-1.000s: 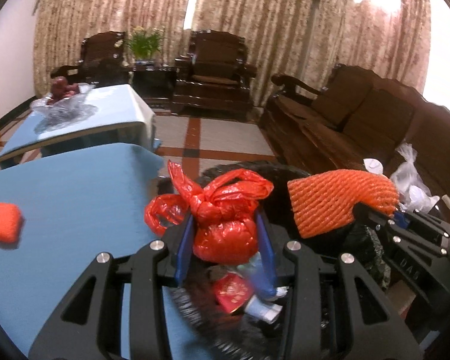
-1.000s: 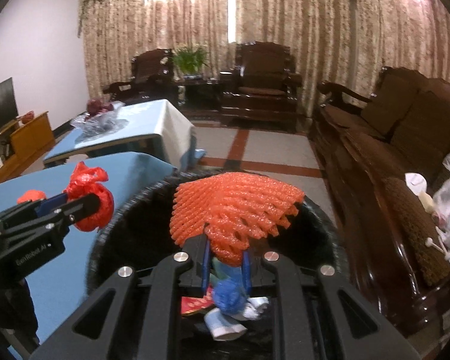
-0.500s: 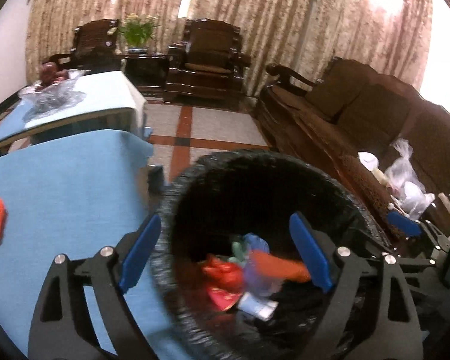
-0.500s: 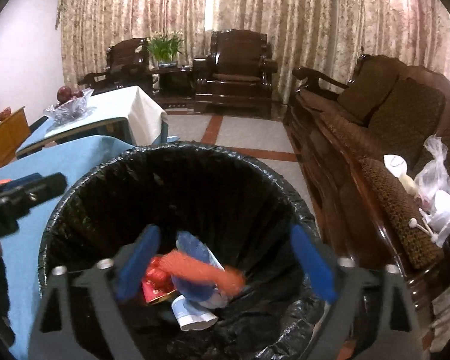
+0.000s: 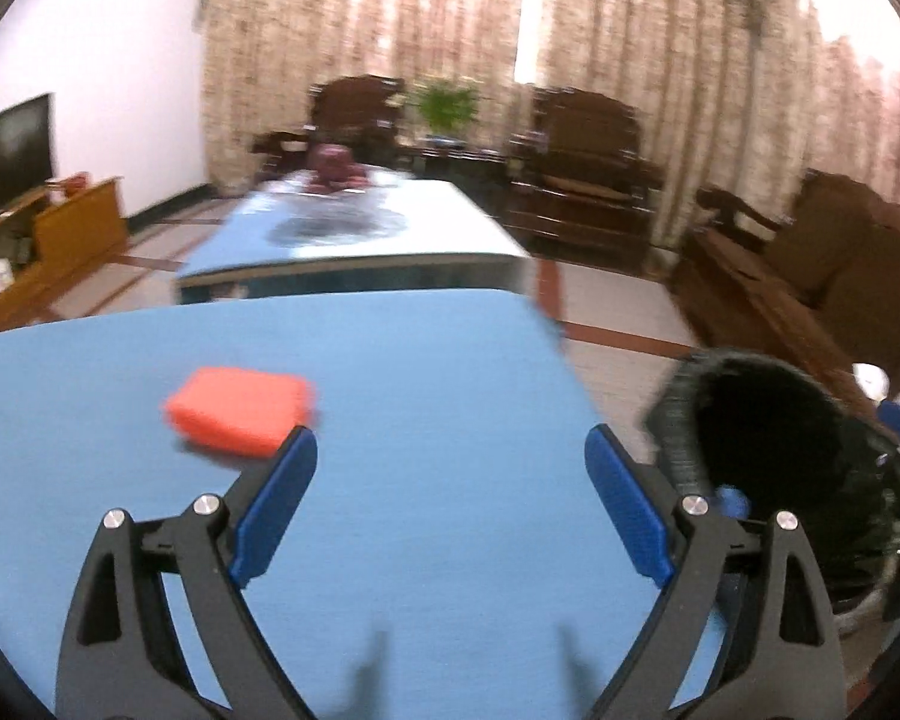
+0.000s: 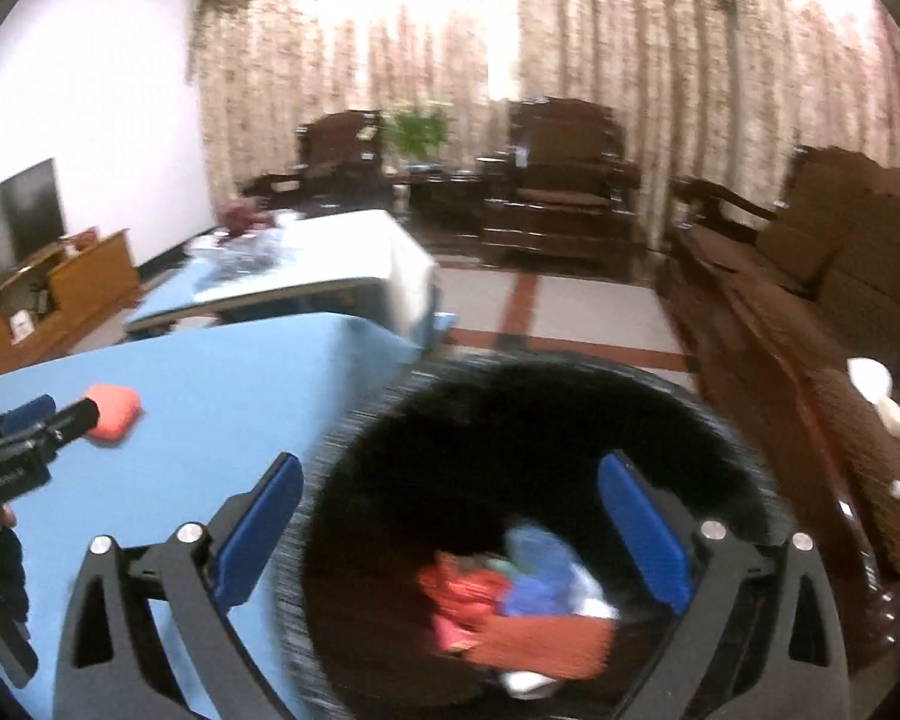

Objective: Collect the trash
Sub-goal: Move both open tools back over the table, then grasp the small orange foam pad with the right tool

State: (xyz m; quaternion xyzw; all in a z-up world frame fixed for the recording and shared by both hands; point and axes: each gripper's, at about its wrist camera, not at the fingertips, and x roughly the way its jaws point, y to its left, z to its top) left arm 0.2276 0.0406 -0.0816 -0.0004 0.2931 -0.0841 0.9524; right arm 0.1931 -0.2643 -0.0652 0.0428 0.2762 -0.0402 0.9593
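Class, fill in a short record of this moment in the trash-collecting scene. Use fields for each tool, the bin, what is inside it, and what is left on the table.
left tool: open, nothing between its pads, over the blue table
right tool: jaws opening, empty, above the bin
bin: black-lined, beside the table's edge
bin contents: red, orange, blue and white trash, blurred
left on table: one orange sponge-like block

I see a blue table (image 5: 426, 396), a second table (image 5: 354, 240) beyond it, armchairs (image 6: 561, 180), a sofa (image 6: 810, 276) right, a TV (image 6: 15, 216) left.
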